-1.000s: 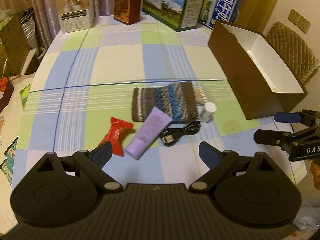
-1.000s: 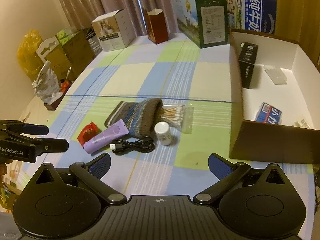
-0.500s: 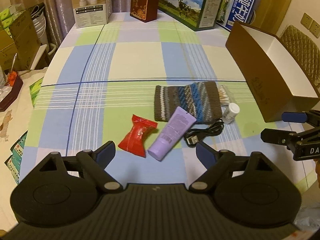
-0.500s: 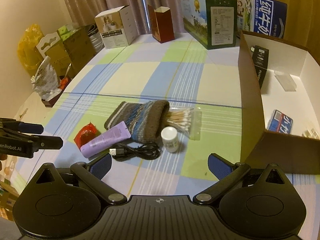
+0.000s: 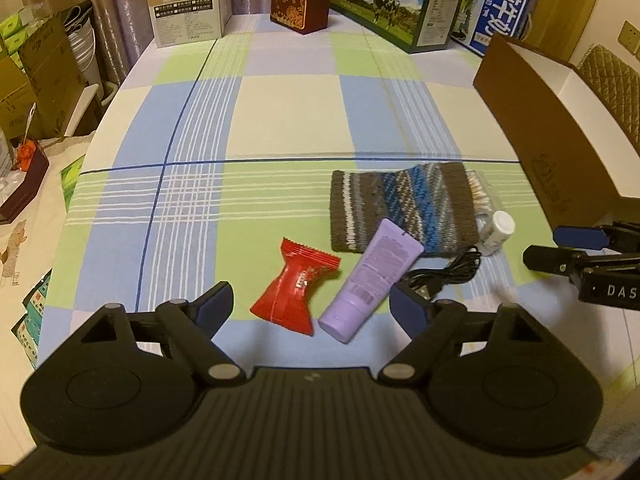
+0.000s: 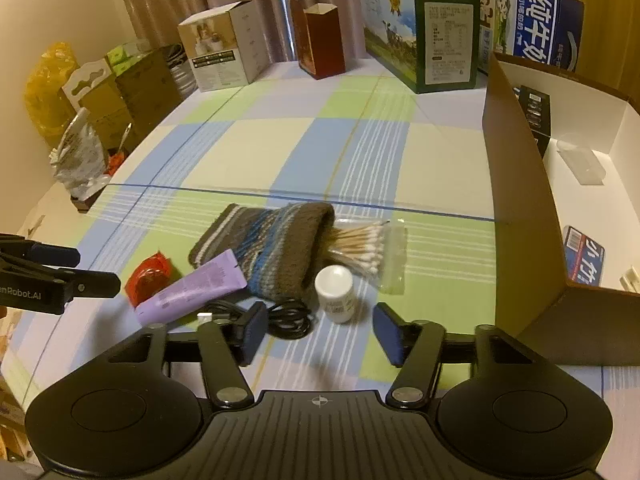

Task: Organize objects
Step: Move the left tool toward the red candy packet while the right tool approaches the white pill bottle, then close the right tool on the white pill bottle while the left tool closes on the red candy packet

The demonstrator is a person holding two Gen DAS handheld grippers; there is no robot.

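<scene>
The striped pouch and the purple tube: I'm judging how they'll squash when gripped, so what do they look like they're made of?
Striped pouch: knitted yarn, matte, with visible ribbed stitches; looks soft. Purple tube: probably flexible plastic, smooth satin surface, flat crimped end, printed label.

The right tool (image 5: pixel 540 246) reads "DAS"; the left tool (image 6: pixel 96 266) reads "enRobot.AI"; the blue milk carton (image 6: pixel 536 28) shows "纯牛".

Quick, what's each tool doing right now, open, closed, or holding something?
Left tool: open and closing, nothing gripped; red packet and purple tube lie just ahead.
Right tool: open and closing, nothing gripped; white bottle sits just ahead.
</scene>
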